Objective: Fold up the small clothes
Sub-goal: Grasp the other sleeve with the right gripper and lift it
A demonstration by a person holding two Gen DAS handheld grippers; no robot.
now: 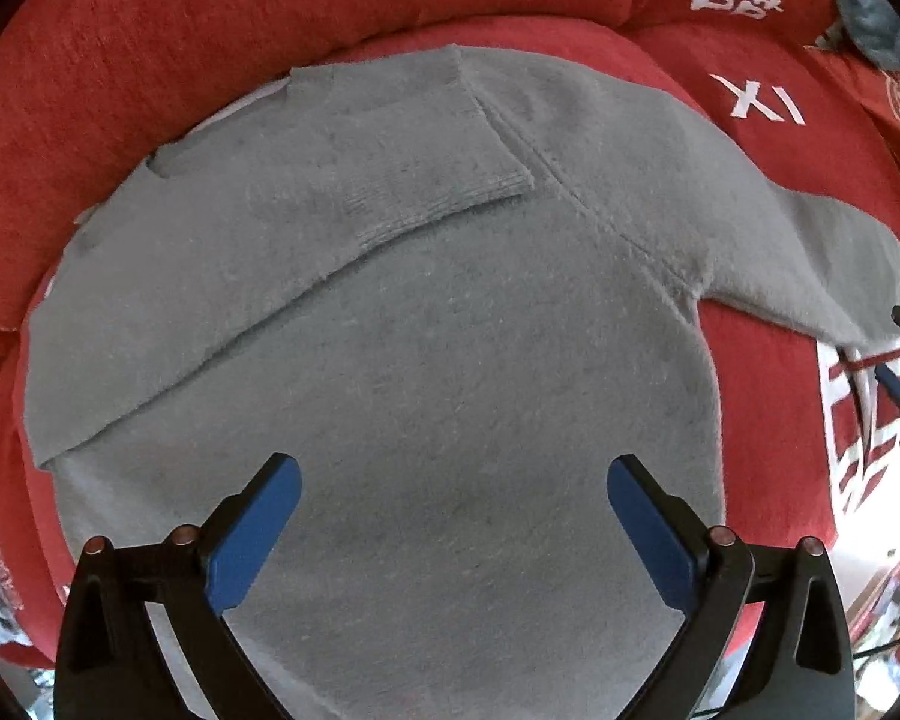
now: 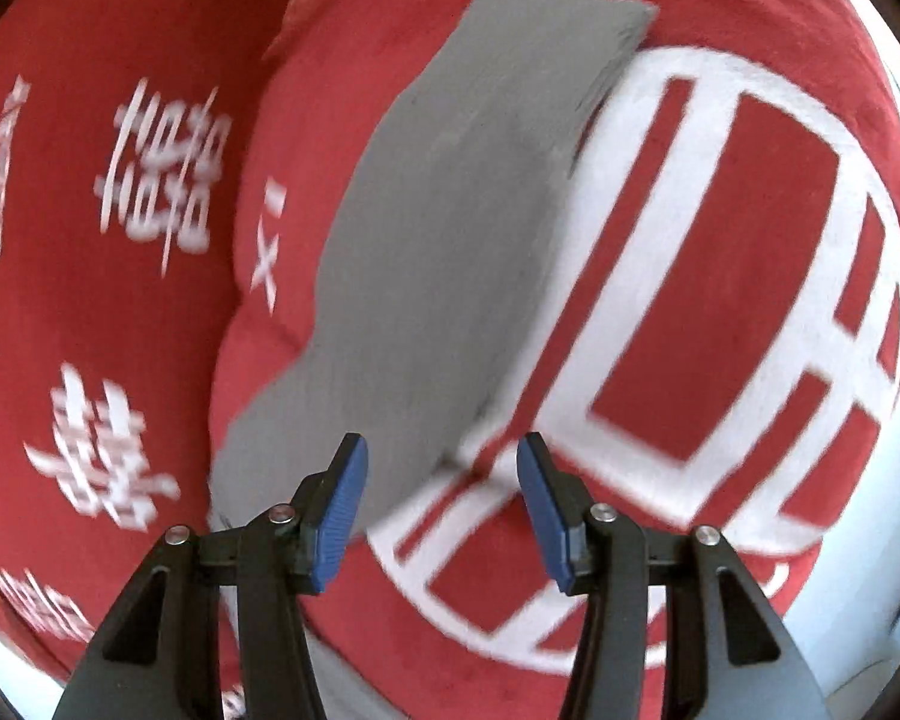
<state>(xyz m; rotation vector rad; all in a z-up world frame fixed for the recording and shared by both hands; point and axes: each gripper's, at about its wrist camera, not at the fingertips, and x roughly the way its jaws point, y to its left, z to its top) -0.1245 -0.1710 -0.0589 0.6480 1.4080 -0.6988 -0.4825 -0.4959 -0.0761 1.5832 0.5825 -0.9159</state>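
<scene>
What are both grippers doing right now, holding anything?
Left gripper: open, empty, over the grey sweater body.
Right gripper: open, empty, above the outstretched sleeve.

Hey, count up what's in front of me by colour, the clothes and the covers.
Grey: 2, the sweater and a small crumpled item at the far edge.
Red: 1, the cover with white lettering underneath.
Total: 3.

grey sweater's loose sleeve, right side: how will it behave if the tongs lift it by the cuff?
The sleeve looks like soft fuzzy knit lying limp on the red blanket, so it will probably droop and sag. Likely light. The fuzzy surface should grip the pads.
</scene>
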